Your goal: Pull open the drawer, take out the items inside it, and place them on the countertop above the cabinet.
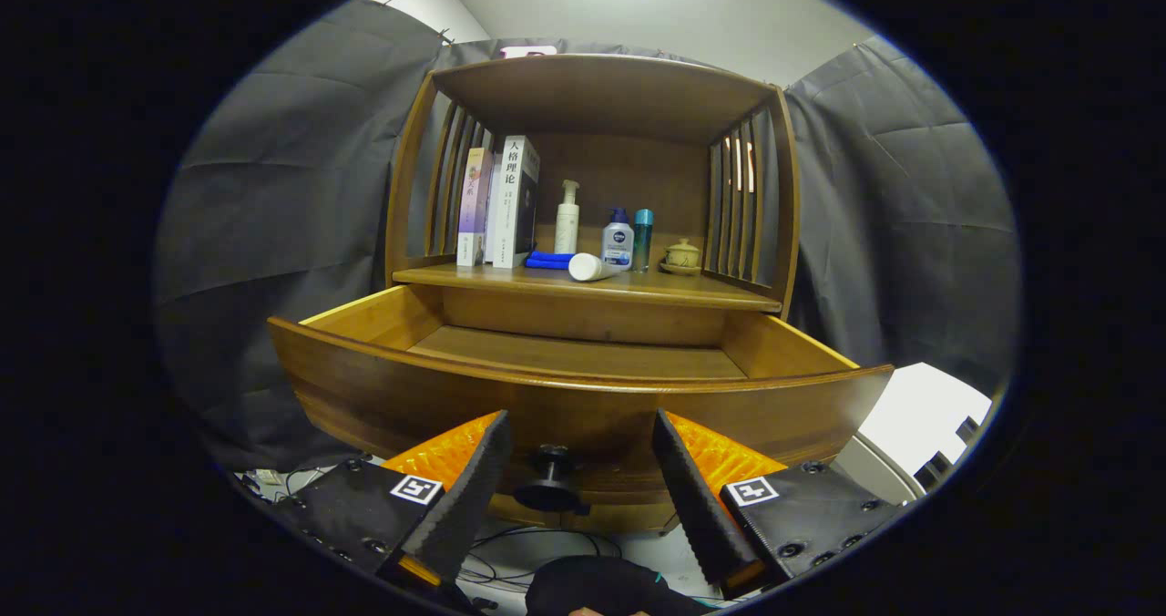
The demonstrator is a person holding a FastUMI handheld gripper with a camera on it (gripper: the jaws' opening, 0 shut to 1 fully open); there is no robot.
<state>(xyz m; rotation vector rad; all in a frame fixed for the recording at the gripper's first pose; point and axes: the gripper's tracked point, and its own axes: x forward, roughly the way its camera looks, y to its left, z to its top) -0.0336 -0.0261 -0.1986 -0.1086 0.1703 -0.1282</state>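
The wooden cabinet's drawer (583, 406) stands pulled out toward me, and the part of its floor (574, 354) that I see is bare. Its dark round knob (552, 477) sits between my fingers without either touching it. My gripper (580, 420) is open, its tips close against the drawer front. On the countertop (692, 290) above lie a white tube (590, 268) on its side and a folded blue cloth (550, 259). Standing behind them are a white pump bottle (567, 218), a clear pump bottle (618, 241) and a teal bottle (643, 239).
Two upright books (506, 201) lean at the left of the countertop and a small lidded ceramic pot (682, 255) sits at its right. Slatted sides and a top board close in the shelf. Cables lie on the floor under the drawer. Dark cloth hangs on both sides.
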